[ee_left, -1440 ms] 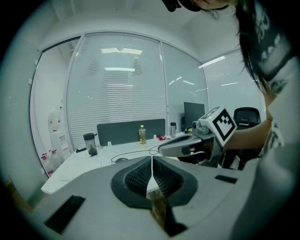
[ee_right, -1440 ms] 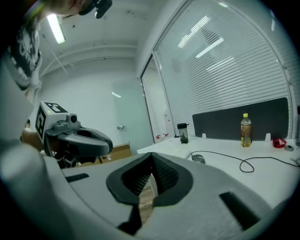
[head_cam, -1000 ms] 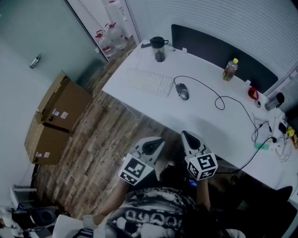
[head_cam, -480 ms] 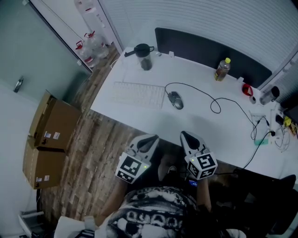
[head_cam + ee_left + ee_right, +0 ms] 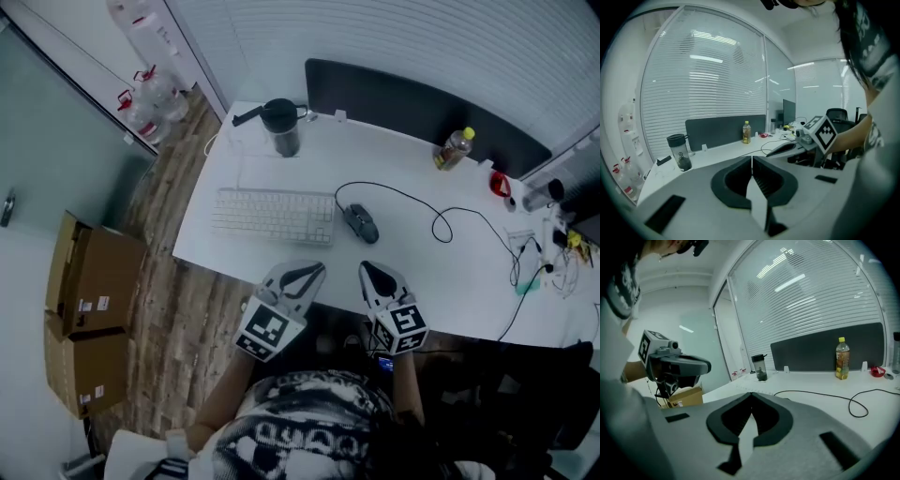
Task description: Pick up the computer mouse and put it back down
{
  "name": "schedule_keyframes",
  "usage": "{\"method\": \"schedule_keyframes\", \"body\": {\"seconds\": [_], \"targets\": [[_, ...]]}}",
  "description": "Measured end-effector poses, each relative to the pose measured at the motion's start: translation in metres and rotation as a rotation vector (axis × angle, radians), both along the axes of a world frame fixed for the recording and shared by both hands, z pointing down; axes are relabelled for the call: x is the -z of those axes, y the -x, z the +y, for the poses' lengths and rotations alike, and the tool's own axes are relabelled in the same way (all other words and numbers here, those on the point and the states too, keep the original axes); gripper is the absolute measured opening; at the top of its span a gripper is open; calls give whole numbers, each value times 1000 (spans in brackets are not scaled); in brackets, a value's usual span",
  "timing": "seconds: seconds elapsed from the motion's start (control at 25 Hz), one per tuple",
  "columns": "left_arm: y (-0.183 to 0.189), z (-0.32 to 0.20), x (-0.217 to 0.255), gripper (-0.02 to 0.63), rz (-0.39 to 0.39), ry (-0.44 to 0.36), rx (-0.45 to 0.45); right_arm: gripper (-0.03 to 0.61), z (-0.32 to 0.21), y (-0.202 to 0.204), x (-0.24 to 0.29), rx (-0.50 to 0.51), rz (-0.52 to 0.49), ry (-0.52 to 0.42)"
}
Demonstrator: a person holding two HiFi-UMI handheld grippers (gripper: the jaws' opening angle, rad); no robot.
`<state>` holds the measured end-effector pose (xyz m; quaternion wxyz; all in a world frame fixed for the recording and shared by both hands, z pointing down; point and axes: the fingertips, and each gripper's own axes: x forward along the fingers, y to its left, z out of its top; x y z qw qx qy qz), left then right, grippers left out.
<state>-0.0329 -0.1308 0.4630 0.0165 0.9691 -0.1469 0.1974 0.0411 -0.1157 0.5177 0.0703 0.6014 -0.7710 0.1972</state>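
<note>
Computer mouse (image 5: 361, 223) sits untouched on the desk (image 5: 450, 281); we judge nothing of the task is done yet.
In the head view, the mouse rests just right of the keyboard (image 5: 274, 215), at 3 o'clock from it, with its cable (image 5: 412, 199) trailing toward 2 o'clock. Our left gripper (image 5: 305, 275) and right gripper (image 5: 373, 274) hang at the desk's near edge, and the mouse lies at 12 o'clock from the right one, near but apart. In the left gripper view, we see the jaws pressed together with nothing between them. In the right gripper view, the jaws are likewise clenched and empty, and the mouse is out of sight behind them. Reaching, opening, gripping, lifting and setting down all remain.
</note>
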Motion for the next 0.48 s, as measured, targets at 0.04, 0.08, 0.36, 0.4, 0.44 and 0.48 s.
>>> {"method": "schedule_keyframes", "body": {"seconds": [0.04,0.08,0.36,0.4,0.44,0.48], "targets": [[0,-7,-1,5,0,6,-12,-6,-6,-1,-4,-13,7,6],[1,-14,-3,5,0,11,-23,-6,-12,-2,-8,-27,14,10],[-1,-46,-14,5,7,47,-96,33,-44,-16,-43,-79,80,71],[-2,-49,-16,5,6,51,-107,54,-49,-20,-48,-82,90,82],[-2,-52,-18,5,4,54,-117,64,-55,-23,-52,-85,100,91],[-2,-55,-20,5,1,58,-127,72,-61,-27,-57,-88,112,100]]}}
